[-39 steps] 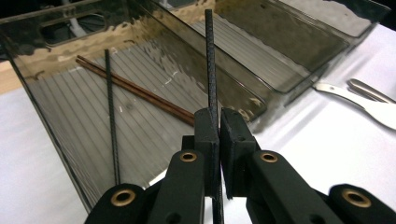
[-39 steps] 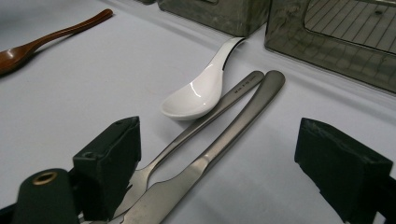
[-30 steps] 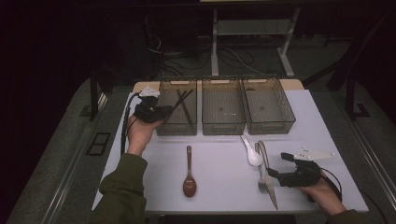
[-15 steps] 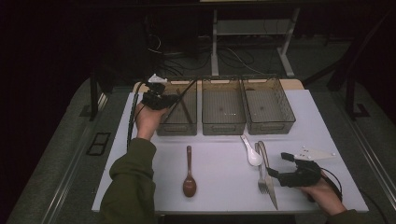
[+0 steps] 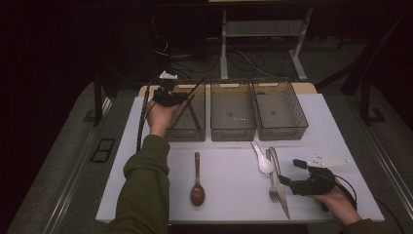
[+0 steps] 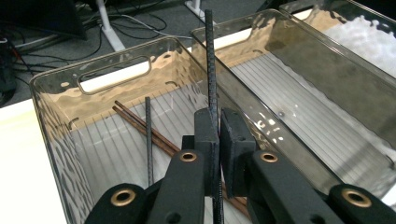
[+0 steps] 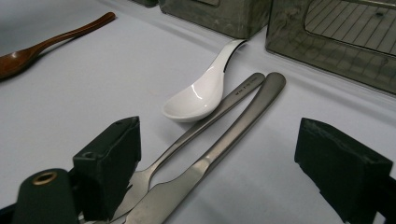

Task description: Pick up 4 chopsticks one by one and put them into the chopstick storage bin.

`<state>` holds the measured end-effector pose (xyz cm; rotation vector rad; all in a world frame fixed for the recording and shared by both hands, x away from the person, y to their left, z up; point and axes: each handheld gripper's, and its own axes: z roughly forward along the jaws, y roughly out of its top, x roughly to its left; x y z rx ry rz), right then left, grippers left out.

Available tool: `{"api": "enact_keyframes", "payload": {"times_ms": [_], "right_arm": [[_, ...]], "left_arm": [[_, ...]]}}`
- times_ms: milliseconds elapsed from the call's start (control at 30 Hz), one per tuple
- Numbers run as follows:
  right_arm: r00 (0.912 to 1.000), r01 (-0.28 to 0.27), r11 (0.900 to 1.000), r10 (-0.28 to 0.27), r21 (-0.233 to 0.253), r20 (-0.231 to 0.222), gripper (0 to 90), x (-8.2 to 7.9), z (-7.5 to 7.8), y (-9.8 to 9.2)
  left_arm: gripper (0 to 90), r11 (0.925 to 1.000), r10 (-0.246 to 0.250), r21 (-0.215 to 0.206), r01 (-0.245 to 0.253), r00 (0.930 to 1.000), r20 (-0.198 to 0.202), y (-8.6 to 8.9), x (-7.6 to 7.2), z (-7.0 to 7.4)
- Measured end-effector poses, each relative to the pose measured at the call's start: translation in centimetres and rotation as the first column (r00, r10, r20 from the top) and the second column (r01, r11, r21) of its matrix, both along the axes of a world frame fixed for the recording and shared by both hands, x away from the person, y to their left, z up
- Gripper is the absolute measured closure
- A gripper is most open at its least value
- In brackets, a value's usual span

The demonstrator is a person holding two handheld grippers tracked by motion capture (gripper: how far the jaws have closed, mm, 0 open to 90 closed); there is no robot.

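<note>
Holding a black chopstick (image 5: 195, 89) over the leftmost of three clear bins (image 5: 187, 130), the left gripper (image 5: 168, 96) sits above that bin's near left corner in the high view, the stick slanting up and away across the rim. That placement suggests sorting: chopsticks go in this bin, and the middle bin (image 5: 233, 131) and right bin (image 5: 281, 130) look bare. On the white surface (image 5: 229, 180) lie a brown wooden spoon (image 5: 197, 187), a white ceramic spoon (image 5: 263, 161), a fork (image 5: 272, 183) and a knife (image 5: 280, 183); the right gripper (image 5: 287, 181) rests just beside the fork and knife.

In the left gripper view the jaws are closed on the black chopstick (image 6: 212, 102), pinching it partway along, so the upper length rises over the bin. Below, a second black chopstick (image 6: 148, 135) and a brown pair (image 6: 144, 123) lie on the ribbed floor, leaving free floor on either side. The bin wall (image 6: 51, 126) stands close on the left, so lowering the stick probably calls for tilting it flat.

In the right gripper view the jaws stand wide apart, straddling the fork (image 7: 196, 135) and knife (image 7: 224, 144), which lie touching side by side. The white spoon (image 7: 205, 91) touches the fork's handle, so a clean grasp of one piece looks tight; open surface lies to the left.
</note>
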<state>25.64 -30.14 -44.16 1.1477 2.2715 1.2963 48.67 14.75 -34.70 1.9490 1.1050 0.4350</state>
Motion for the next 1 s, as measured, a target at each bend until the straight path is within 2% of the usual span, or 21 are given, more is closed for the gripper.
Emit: {"api": "enact_keyframes", "payload": {"times_ms": [100, 200, 367, 500, 633, 733, 1000], "right_arm": [[1.0000, -0.002, 1.000, 0.002, 0.000, 0.003, 14.2, 0.0, 0.0, 0.0], [1.0000, -0.003, 1.000, 0.003, 0.002, 0.002, 14.2, 0.0, 0.0, 0.0], [1.0000, -0.002, 1.000, 0.002, 0.005, 0.001, 14.2, 0.0, 0.0, -0.1], [1.0000, -0.003, 1.000, 0.003, 0.005, 0.000, 14.2, -0.1, 0.0, -0.1], [1.0000, -0.003, 1.000, 0.003, 0.005, 0.004, 14.2, -0.1, 0.1, -0.1], [1.0000, -0.001, 1.000, 0.001, 0.006, 0.004, 14.2, -0.1, 0.1, -0.1], [1.0000, -0.002, 1.000, 0.002, 0.004, 0.004, 14.2, -0.1, 0.0, -0.1]], "left_arm": [[84.7, 1.0000, 0.009, 0.002, -0.009, 0.9999, -0.009, 0.0, 0.6, -0.7], [84.7, 0.9997, 0.020, 0.011, -0.020, 0.9992, -0.034, -0.1, 1.1, -1.6], [84.7, 0.9984, 0.026, 0.052, -0.023, 0.9974, -0.067, -0.5, 1.5, -2.5], [84.7, 0.9944, 0.052, 0.097, -0.042, 0.9932, -0.104, -0.7, 1.8, -3.2], [83.7, 0.9926, 0.075, 0.104, -0.061, 0.9884, -0.132, -0.9, 2.0, -3.6], [75.3, 0.9896, 0.087, 0.125, -0.071, 0.9889, -0.120, -0.9, 2.0, -3.5], [64.3, 0.9884, 0.064, 0.143, -0.049, 0.9926, -0.104, -0.7, 1.6, -3.0]]}}
